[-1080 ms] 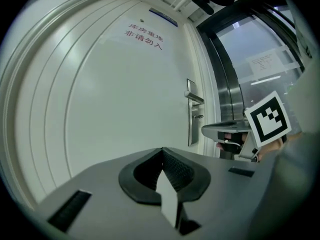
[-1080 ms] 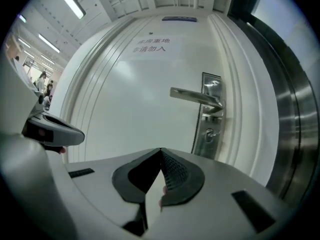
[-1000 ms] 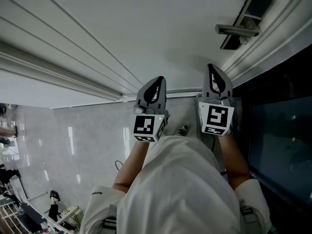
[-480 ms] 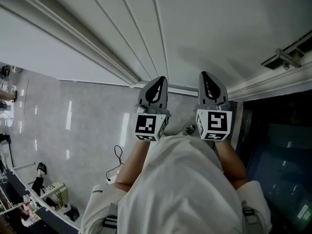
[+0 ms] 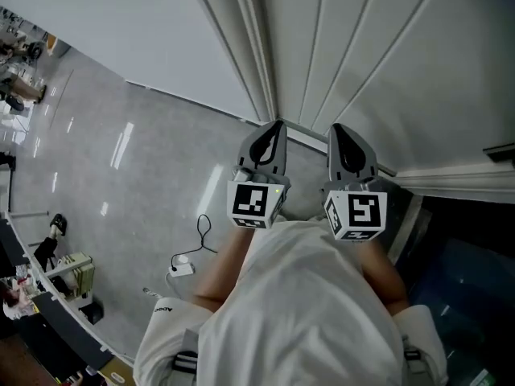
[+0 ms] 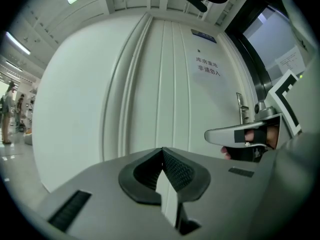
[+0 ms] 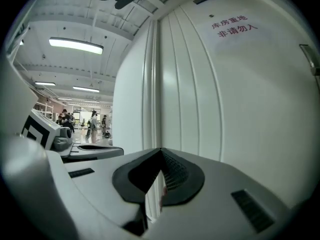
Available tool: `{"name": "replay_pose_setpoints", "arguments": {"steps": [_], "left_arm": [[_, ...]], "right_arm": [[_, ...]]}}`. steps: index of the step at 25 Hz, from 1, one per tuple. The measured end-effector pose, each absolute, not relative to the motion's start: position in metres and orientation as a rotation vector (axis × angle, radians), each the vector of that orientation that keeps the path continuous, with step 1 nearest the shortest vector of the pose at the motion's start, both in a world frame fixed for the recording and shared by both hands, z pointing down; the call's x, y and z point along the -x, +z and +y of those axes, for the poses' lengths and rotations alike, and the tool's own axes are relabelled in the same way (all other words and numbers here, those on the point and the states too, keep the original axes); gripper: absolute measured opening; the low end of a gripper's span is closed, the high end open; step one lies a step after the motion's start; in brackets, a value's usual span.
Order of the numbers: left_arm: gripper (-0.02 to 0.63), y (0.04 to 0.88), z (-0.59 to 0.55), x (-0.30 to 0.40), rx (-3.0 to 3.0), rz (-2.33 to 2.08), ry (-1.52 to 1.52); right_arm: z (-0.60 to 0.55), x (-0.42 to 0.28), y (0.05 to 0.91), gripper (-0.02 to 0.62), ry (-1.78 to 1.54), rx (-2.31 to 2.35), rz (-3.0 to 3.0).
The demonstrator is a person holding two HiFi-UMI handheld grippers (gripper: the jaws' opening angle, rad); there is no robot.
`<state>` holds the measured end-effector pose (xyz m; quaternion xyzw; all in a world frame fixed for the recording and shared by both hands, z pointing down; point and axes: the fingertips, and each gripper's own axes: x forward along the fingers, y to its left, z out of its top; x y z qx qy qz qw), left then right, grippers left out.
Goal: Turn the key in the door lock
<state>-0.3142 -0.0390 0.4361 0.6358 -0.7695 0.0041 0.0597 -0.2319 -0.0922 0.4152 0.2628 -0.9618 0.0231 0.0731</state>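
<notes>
Neither the key nor the lock can be made out in any view. The nearest sign of them is a narrow metal plate (image 6: 241,109) on the white door (image 5: 386,63), seen at the right of the left gripper view. Just below that plate a silver lever (image 6: 232,133) with a dark band juts leftward, with fingers behind it. Whether it is the door's handle or part of the neighbouring tool I cannot tell. The door has upright ribbed mouldings and carries a small sign (image 6: 207,66) in red characters high up. In the head view a dark fitting (image 5: 500,149) on the door is cut off by the right edge. The left gripper (image 5: 278,125) and the right gripper (image 5: 338,129) are side by side, near each other, both pointing at the ribbed part of the door and not touching it. Each has its jaws together at the tips with nothing between them. Left of the door lies a glossy grey floor (image 5: 145,159) with a white power strip (image 5: 182,268) and a looped black cable (image 5: 201,230). The small items along the floor's lower left edge are too small to tell. People (image 7: 92,126) stand far down the hall. The person's white sleeves and torso hide the ground below the grippers.
</notes>
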Motion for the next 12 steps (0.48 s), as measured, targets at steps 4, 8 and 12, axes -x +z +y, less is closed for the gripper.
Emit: {"name": "replay_pose_setpoints", "arguments": {"steps": [4, 8, 12], "left_arm": [[0.009, 0.435, 0.006, 0.352, -1.836, -2.412, 0.012], [0.008, 0.432, 0.052, 0.379, -1.752, -2.478, 0.015], [0.009, 0.429, 0.097, 0.403, -1.664, -2.543, 0.021]], "right_arm": [[-0.049, 0.277, 0.413, 0.002, 0.090, -0.657, -2.927], [-0.012, 0.309, 0.411, 0.002, 0.107, -0.557, -2.954], [0.025, 0.338, 0.408, 0.002, 0.099, -0.448, -2.973]]}}
